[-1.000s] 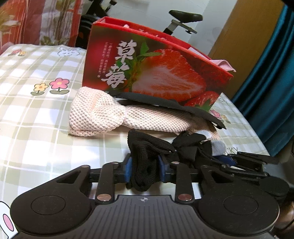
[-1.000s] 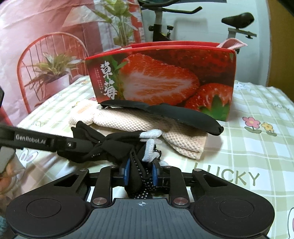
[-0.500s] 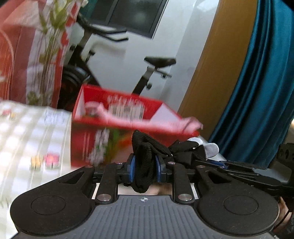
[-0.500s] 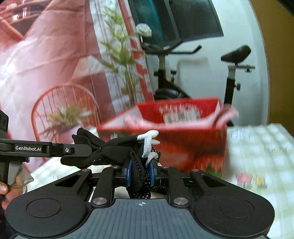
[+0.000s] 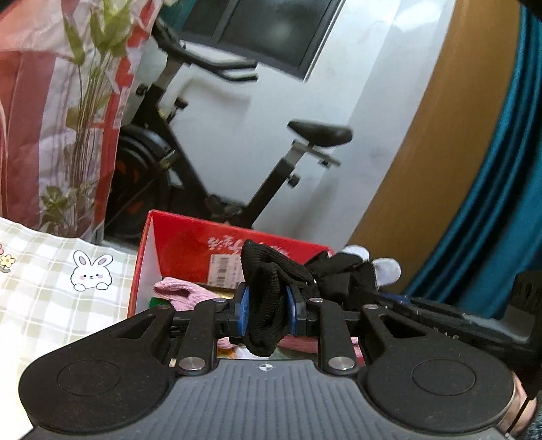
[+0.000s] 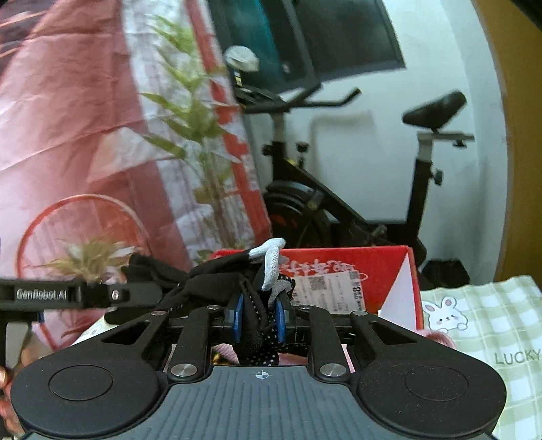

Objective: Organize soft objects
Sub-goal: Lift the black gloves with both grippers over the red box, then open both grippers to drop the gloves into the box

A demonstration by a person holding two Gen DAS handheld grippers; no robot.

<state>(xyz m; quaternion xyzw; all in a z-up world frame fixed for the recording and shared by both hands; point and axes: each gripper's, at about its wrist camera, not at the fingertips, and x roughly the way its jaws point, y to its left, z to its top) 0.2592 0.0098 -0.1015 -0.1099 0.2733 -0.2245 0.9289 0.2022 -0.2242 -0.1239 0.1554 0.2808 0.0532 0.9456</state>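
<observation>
A black exercise bike stands against a white wall below a dark window. A teal curtain hangs beside a wooden panel; a red wire chair stands by a checked tablecloth.

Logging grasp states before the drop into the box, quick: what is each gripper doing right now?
Left gripper: closed on the black glove.
Right gripper: closed on the same black glove, at its other end.

Red box stands open-topped directly ahead; its far wall rises as the barrier. Pink cloth occupies the box's left interior. Table left of it lies open.
</observation>
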